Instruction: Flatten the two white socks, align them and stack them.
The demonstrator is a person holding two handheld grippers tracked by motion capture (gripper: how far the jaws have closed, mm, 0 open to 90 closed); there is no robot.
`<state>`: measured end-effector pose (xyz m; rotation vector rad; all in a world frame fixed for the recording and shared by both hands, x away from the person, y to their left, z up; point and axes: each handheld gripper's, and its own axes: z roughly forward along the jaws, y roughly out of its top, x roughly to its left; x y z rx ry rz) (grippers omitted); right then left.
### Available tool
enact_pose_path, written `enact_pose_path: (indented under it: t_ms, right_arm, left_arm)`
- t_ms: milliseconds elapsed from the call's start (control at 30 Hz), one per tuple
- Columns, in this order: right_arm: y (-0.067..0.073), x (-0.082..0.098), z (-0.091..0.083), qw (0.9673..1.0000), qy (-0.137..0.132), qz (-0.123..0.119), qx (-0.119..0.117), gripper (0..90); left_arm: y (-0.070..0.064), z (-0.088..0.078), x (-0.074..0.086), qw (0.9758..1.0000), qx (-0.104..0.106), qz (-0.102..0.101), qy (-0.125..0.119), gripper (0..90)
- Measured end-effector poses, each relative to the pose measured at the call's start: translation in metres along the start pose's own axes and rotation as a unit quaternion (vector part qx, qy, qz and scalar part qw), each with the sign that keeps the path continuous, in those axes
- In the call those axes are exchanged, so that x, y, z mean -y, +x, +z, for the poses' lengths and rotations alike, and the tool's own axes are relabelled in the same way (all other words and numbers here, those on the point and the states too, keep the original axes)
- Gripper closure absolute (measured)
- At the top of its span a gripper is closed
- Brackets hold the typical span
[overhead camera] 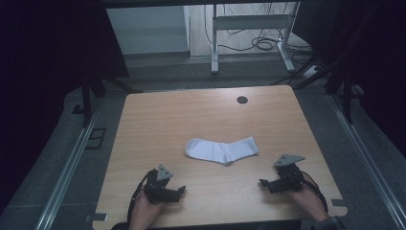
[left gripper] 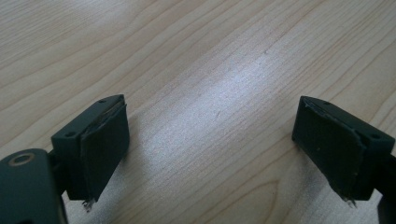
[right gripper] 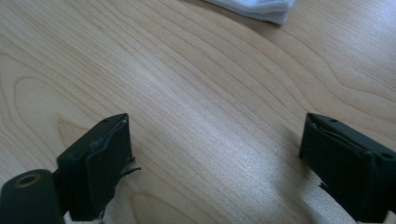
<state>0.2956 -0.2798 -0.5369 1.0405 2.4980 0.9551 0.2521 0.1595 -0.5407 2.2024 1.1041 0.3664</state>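
A white sock (overhead camera: 221,150) lies flat near the middle of the wooden table (overhead camera: 206,115), bent at the heel. My left gripper (overhead camera: 181,190) rests low at the front left, held in a hand, jaws wide apart over bare wood (left gripper: 212,135). At the front right, my right gripper (overhead camera: 263,182) is also open and holds nothing; in its own view (right gripper: 215,154) an edge of the sock (right gripper: 261,9) shows at the top. Both grippers sit short of the sock, one on each side.
A dark round hole (overhead camera: 242,99) marks the table's far edge. Beyond the table stand a white desk frame (overhead camera: 249,33) and loose cables (overhead camera: 265,44) on the floor. Metal rails (overhead camera: 67,167) run along both sides of the table.
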Motion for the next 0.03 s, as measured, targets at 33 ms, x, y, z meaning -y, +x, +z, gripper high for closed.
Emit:
enact_pose_path:
  t_ms: [33]
  right_arm:
    - [0.0001, 0.0003, 0.0002, 1.0, -0.002, 0.002, 0.002, 6.6]
  left_arm:
    - [0.0003, 0.0001, 0.0004, 1.0, 0.001, 0.001, -0.002, 11.0]
